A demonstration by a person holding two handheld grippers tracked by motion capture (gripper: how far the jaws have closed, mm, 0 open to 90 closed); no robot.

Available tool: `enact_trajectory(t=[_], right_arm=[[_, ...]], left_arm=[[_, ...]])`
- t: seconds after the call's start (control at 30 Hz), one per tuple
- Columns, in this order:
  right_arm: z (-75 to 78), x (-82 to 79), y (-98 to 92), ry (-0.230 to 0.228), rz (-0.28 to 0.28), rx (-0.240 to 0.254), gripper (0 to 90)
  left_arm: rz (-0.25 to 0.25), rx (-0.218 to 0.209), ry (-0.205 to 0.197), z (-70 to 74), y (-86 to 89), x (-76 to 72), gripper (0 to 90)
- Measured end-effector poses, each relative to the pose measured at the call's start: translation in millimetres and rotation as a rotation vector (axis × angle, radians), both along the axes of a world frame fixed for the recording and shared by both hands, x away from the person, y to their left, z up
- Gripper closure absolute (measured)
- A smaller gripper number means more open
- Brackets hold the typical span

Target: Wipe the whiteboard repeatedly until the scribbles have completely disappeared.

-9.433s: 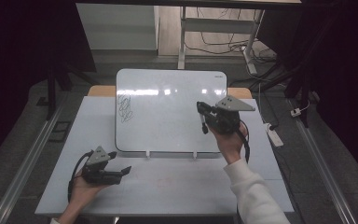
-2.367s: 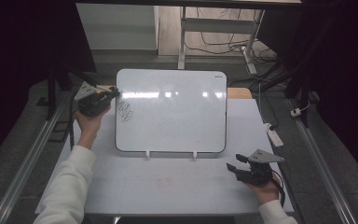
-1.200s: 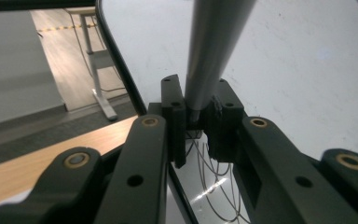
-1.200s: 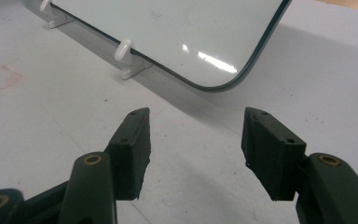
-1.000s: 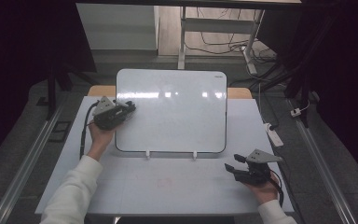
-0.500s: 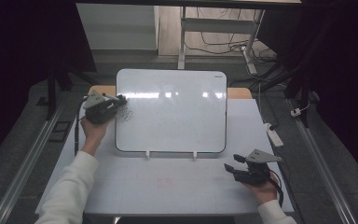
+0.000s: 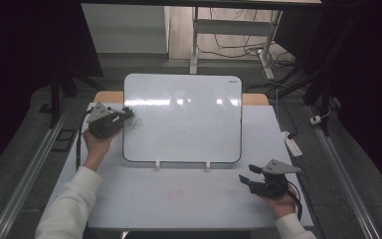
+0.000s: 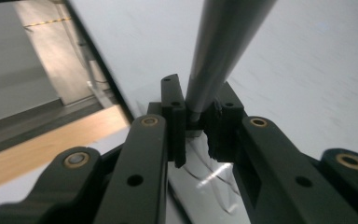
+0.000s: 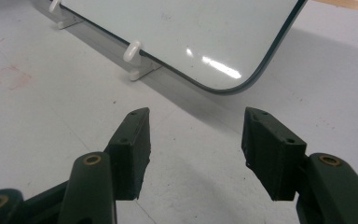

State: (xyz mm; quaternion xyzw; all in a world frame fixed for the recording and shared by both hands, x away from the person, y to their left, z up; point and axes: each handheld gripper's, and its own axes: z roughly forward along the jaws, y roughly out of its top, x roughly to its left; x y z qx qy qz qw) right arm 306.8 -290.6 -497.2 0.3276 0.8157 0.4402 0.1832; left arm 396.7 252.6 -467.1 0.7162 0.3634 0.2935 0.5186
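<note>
Marker (image 8: 223, 51) in my left gripper (image 7: 123, 113) is a slim, stiff grey barrel, light and probably slick, so I clench it low near the tip, jaws squeezed on its sides. It sits at nine o'clock on the whiteboard (image 7: 184, 119), tip by the black scribble (image 7: 136, 123). My right gripper (image 7: 245, 178) rests released, holding nothing, at five o'clock.

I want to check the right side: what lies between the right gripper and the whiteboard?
In the right gripper view, bare table separates the open right gripper from the whiteboard.
</note>
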Motion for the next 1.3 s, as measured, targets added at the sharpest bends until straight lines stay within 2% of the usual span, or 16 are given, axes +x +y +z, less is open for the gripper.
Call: enact_trajectory(t=[0.07, 0.13, 0.2, 0.27, 0.3, 0.37, 0.53, 0.6, 0.73, 0.8, 0.83, 0.97, 1.03, 1.13, 1.23, 1.3], right_arm=[[-0.8, 0.6, 0.5, 0.002, -0.001, -0.005, 42.4], [-0.8, 0.5, 0.6, 0.002, -0.002, -0.005, 42.4], [-0.1, 0.2, 0.8, 0.000, -0.001, -0.003, 42.4], [0.5, -0.2, 0.9, -0.001, -0.001, -0.001, 42.4], [0.4, -0.2, 0.9, 0.000, 0.000, 0.000, 42.4], [-0.4, -0.4, 0.8, 0.003, 0.002, -0.002, 42.4], [-0.4, -0.8, 0.4, 0.002, 0.005, 0.000, 42.4], [0.2, -0.5, 0.5, -0.001, 0.005, 0.001, 42.4], [0.0, 0.7, 0.3, 0.001, -0.001, -0.001, 42.4], [0.4, 0.5, 0.4, 0.000, -0.001, 0.002, 42.4], [0.7, 0.2, 0.8, 0.000, 0.000, 0.002, 42.4], [0.4, -0.7, 1.1, 0.000, 0.006, 0.003, 42.4], [-0.1, -0.7, 0.8, 0.000, 0.007, 0.002, 42.3], [0.3, -0.2, 0.9, 0.000, 0.004, 0.003, 42.3], [1.1, -0.5, 1.3, -0.004, 0.003, 0.002, 42.4], [1.4, -0.4, 1.5, -0.004, 0.003, 0.003, 42.3]], left_arm=[[0.037, 0.002, -0.015, 5.6, 5.6, 4.6, 78.1], [0.071, -0.025, -0.015, 12.5, 14.4, 12.5, 78.1], [0.065, -0.044, -0.006, 18.1, 19.4, 20.8, 78.1], [0.070, 0.000, -0.019, 19.3, 14.3, 21.5, 78.1], [0.065, 0.001, -0.019, 18.6, 13.5, 20.5, 78.1], [0.051, -0.013, -0.005, 14.6, 13.8, 15.6, 78.1], [-0.012, -0.002, 0.020, -2.7, 6.7, -3.0, 78.1], [-0.008, 0.009, 0.009, -1.3, 4.8, -1.8, 78.1], [0.044, 0.006, -0.019, 13.9, 8.4, 15.0, 78.1], [0.049, -0.016, -0.003, 16.0, 9.2, 20.2, 78.1], [0.049, -0.007, -0.005, 14.7, 7.7, 19.1, 78.1], [-0.015, 0.015, 0.005, 1.6, 1.3, 3.7, 78.1], [-0.020, 0.026, 0.005, -1.9, -0.8, -1.1, 78.1], [0.004, 0.030, -0.002, 5.7, 2.1, 4.8, 78.1], [0.034, 0.003, -0.002, 13.8, 8.5, 13.4, 78.1], [0.029, -0.009, 0.002, 12.2, 9.4, 14.3, 78.1]])
